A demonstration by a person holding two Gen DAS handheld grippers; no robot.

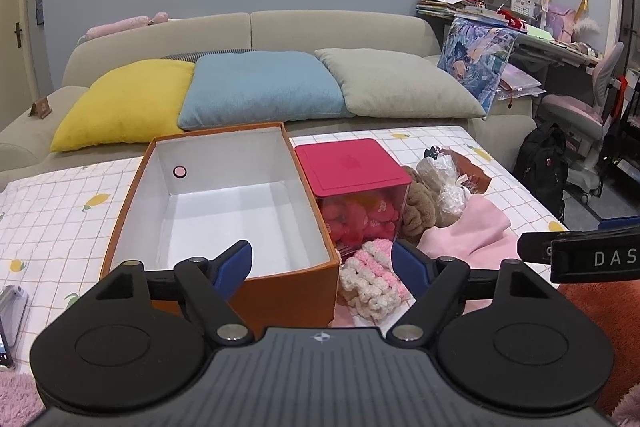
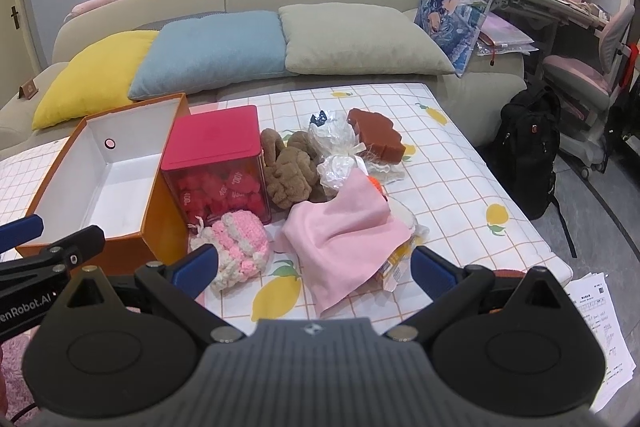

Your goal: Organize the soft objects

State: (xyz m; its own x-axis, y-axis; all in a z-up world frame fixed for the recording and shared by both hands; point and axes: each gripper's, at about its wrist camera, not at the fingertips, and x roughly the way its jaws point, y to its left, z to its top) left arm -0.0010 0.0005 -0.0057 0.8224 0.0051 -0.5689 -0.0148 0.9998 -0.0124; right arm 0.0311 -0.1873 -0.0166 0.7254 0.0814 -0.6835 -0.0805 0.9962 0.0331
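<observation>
An orange box [image 1: 294,293] with a bare white inside stands open on the lemon-print cloth [image 1: 52,219]. My left gripper [image 1: 322,259] is open over the box's near right corner, beside a pink-and-white crocheted piece [image 1: 372,279]. Nothing is between its pads. My right gripper [image 2: 314,265] is open just short of a pink cloth [image 2: 344,231], with the crocheted piece [image 2: 240,247] by its left finger. Behind them lie a brown plush toy [image 2: 290,171], a crinkled clear bag [image 2: 336,147] and a red-brown block [image 2: 376,135].
A clear container with a red lid [image 2: 216,135] holds pink pieces, right of the box [image 2: 160,239]. A sofa with yellow, blue and grey cushions [image 2: 212,47] lies beyond the table. A black backpack [image 2: 528,147], a chair and a cluttered desk stand right. Papers [image 2: 600,327] lie low at the right.
</observation>
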